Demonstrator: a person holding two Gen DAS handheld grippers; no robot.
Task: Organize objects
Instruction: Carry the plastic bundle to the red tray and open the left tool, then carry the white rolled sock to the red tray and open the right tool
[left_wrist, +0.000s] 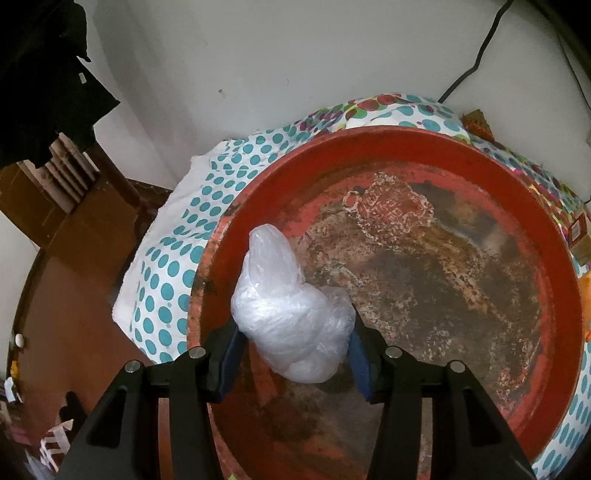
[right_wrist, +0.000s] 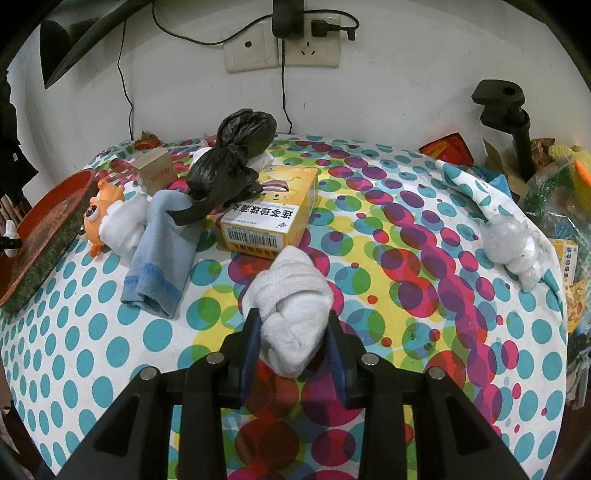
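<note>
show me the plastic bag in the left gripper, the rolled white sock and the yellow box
clear plastic bag (left_wrist: 291, 317): left wrist view, crumpled middle.
rolled white sock (right_wrist: 291, 306): right wrist view, middle of the bundle.
yellow box (right_wrist: 273, 210): right wrist view, top face.

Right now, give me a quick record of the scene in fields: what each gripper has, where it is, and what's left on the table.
left gripper: shut on white plastic bag
left position: over the worn red tray
right gripper: shut on rolled white sock
right position: over the polka-dot tablecloth
tray contents: none visible except the held bag
still on cloth: yellow medicine box, black plastic bag, blue sock, orange toy, small brown box
</note>
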